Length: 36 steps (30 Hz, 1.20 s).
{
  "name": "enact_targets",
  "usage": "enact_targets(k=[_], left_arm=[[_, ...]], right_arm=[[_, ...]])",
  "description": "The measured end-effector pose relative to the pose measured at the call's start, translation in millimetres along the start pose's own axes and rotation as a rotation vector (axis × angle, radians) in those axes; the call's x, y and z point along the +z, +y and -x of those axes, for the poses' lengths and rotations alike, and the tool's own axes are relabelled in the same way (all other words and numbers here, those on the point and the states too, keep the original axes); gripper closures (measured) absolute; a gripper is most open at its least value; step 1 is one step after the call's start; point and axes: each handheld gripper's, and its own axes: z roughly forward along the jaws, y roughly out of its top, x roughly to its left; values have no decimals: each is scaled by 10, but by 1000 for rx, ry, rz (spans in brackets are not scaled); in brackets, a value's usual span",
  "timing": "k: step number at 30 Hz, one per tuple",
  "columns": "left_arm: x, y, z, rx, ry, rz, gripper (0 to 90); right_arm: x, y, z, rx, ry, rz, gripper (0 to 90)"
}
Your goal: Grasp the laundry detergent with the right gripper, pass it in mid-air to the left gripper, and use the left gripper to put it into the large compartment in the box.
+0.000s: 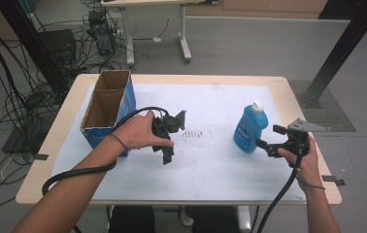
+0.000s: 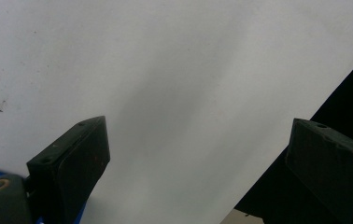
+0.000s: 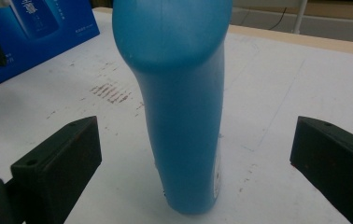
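Observation:
A blue bottle point(image 1: 249, 128) with a white cap stands upright on the right of the white-covered table point(image 1: 210, 170). My right gripper point(image 1: 269, 137) sits just right of it, open, with its jaws toward the bottle's base. In the right gripper view the bottle point(image 3: 184, 116) stands between the wide-apart jaws of the right gripper point(image 3: 195, 122), touching neither. My left gripper point(image 1: 169, 138) hovers near the table's middle, beside an open blue cardboard box point(image 1: 108, 104). It points down at the bare white surface point(image 2: 188, 60), and the left gripper point(image 2: 198, 126) is open and empty.
The blue box point(image 3: 39, 32) lies at the left, its open top facing up. Dark scuff marks point(image 1: 193, 133) stain the cover between the two grippers. Black cables trail from both grippers. Beyond the table are desk legs, a dark stand and tangled cables on the floor.

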Motion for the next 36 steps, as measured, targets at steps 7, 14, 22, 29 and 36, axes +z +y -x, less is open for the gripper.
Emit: enact_targets(k=[7,14,22,29,36], left_arm=[[32,8,1,4,-2,0,66],[45,2,16,10,-2,-3,66],[78,-14,5,9,-1,-8,65],[79,-20,9,2,-2,-10,66],[84,-10,12,-1,0,-15,66]], right_arm=[[75,-138,-39,-6,-4,22,24],[99,-249,-31,-3,-8,61,24],[140,-389,-20,5,-6,95,24],[193,-483,-40,-2,-6,107,31],[251,-597,-48,6,-6,127,30]])
